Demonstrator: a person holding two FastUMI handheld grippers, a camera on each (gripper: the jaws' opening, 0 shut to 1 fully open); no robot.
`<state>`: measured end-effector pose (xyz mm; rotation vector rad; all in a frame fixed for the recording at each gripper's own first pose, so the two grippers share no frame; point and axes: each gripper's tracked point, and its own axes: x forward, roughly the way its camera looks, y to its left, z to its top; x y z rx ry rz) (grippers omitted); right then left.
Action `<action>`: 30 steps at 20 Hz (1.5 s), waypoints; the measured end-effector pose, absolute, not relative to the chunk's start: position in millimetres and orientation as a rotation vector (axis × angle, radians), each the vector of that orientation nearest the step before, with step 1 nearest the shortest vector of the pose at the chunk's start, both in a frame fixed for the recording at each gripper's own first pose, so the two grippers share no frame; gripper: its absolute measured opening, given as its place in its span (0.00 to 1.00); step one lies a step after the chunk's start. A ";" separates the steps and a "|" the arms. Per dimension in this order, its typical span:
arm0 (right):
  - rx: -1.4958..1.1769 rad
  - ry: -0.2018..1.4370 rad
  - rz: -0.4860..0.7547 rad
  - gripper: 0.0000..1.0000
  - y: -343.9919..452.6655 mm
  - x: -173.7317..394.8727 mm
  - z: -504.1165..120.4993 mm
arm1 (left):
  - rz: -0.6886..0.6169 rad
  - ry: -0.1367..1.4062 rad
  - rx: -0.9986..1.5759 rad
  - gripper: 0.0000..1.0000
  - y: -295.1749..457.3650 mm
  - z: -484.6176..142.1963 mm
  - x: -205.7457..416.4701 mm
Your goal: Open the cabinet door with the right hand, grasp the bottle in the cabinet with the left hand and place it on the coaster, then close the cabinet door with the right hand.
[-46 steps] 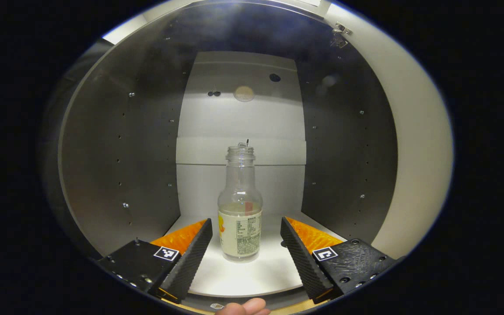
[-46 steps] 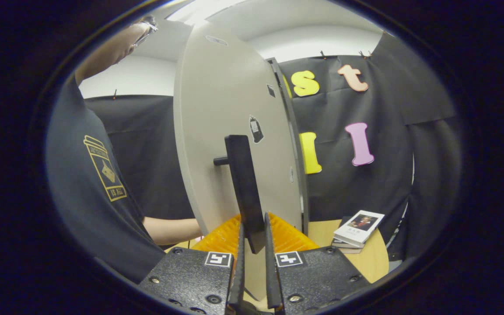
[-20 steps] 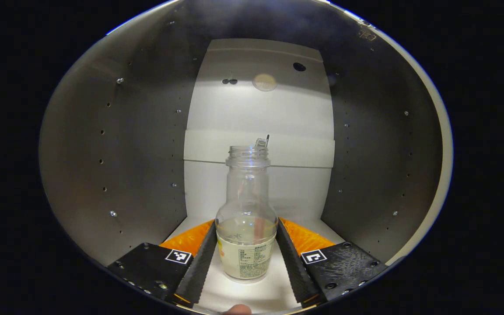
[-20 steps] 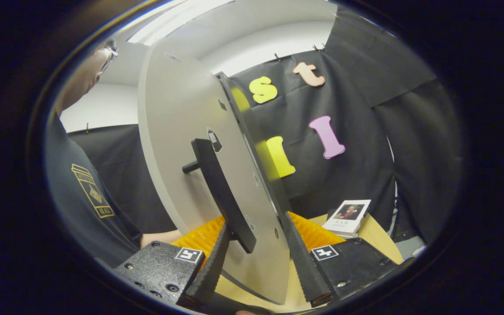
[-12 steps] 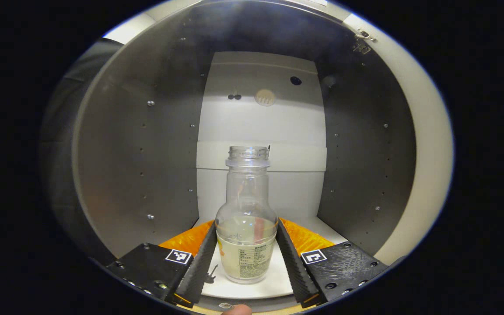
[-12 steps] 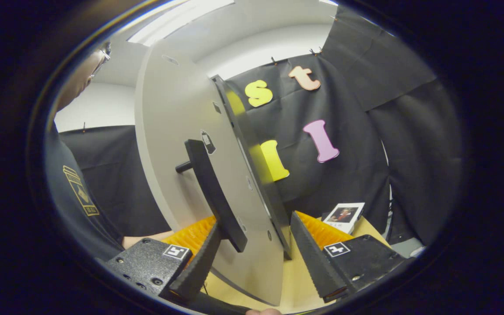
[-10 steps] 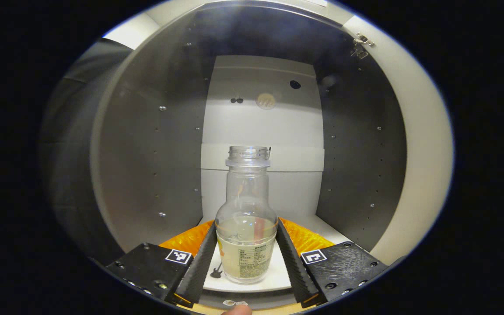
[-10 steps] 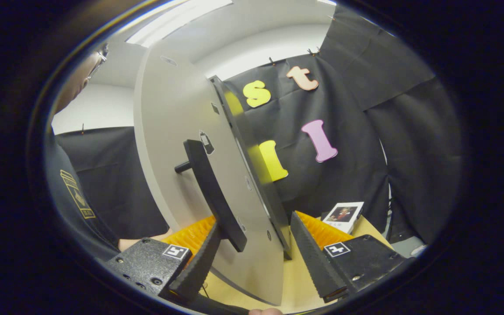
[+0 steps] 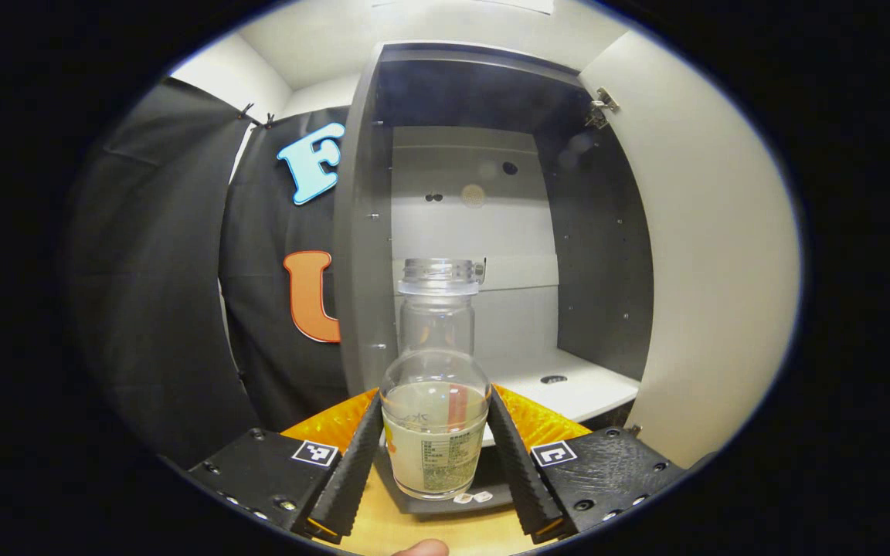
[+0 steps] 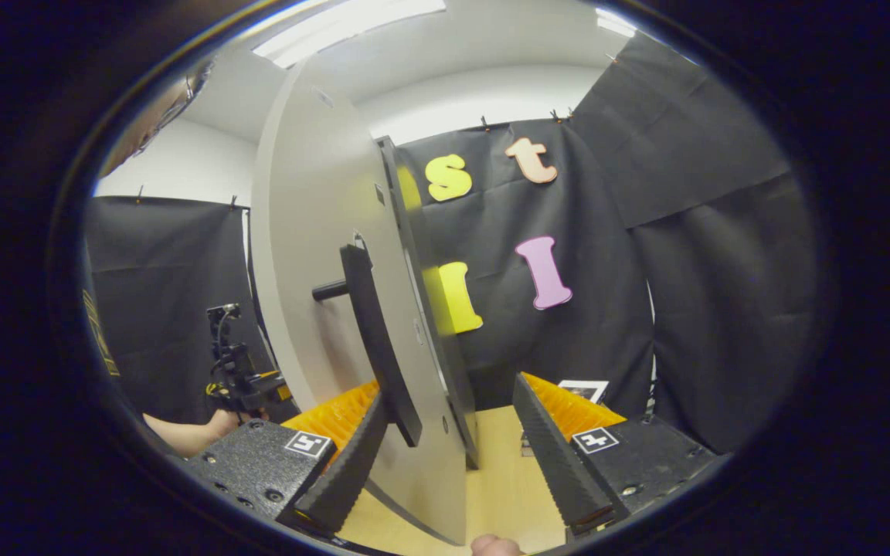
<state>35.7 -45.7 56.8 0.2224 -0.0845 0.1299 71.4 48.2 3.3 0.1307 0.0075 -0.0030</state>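
Holding the bottle [image 9: 435,421] clamped between both fingers of the left gripper [image 9: 436,463], clear of the cabinet [image 9: 599,262] and above the wooden tabletop [image 9: 383,533]. Door [image 10: 314,255] swung wide, so opening done and grasp done. Right gripper [image 10: 445,455] spread open, straddling the door edge near the handle [image 10: 371,332], gripping nothing. Left to do: setting down on the coaster, closing up.

Clear glass bottle [image 9: 435,401], uncapped, upright, labelled, pale liquid low inside, before cabinet [image 9: 491,232] front edge. Cabinet door [image 10: 314,255] swung open, black handle [image 10: 375,347].
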 end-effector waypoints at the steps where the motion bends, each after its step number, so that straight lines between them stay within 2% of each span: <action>1: 0.211 -0.078 0.125 0.99 -45.6 35.2 57.2 | 0.021 0.007 0.143 0.76 55.3 0.2 62.6; 2: 0.186 -0.079 0.122 0.94 -47.2 35.9 57.4 | 0.056 0.003 0.153 0.76 63.8 -0.8 51.4; 3: 0.145 -0.094 0.108 0.99 -50.7 37.2 58.9 | 0.099 -0.003 0.165 0.76 73.9 0.6 38.4; 6: 0.000 -0.143 0.071 1.00 -54.8 37.6 64.8 | 0.195 0.006 0.169 0.76 91.1 5.2 1.9; 9: -0.107 -0.160 0.039 1.00 -57.5 35.1 69.5 | 0.201 0.004 0.138 0.76 87.0 13.7 -31.0; 16: 0.019 -0.222 0.061 0.99 -51.3 42.0 63.1 | 0.292 0.051 0.134 0.76 104.5 -18.3 -102.4; 22: 0.063 -0.249 0.079 0.98 -50.7 43.9 61.2 | 0.319 0.025 0.170 0.76 118.1 -87.7 -126.3; 26: -0.105 -0.252 0.011 0.98 -56.6 36.9 68.4 | 0.341 0.035 0.092 0.76 138.2 -159.3 -117.4; 28: -0.082 -0.259 0.002 0.96 -53.4 39.1 64.8 | 0.360 0.035 0.067 0.76 148.7 -191.0 -111.2; 30: -0.043 -0.267 0.008 0.98 -52.1 41.2 63.9 | 0.379 0.055 0.061 0.76 155.2 -225.2 -105.5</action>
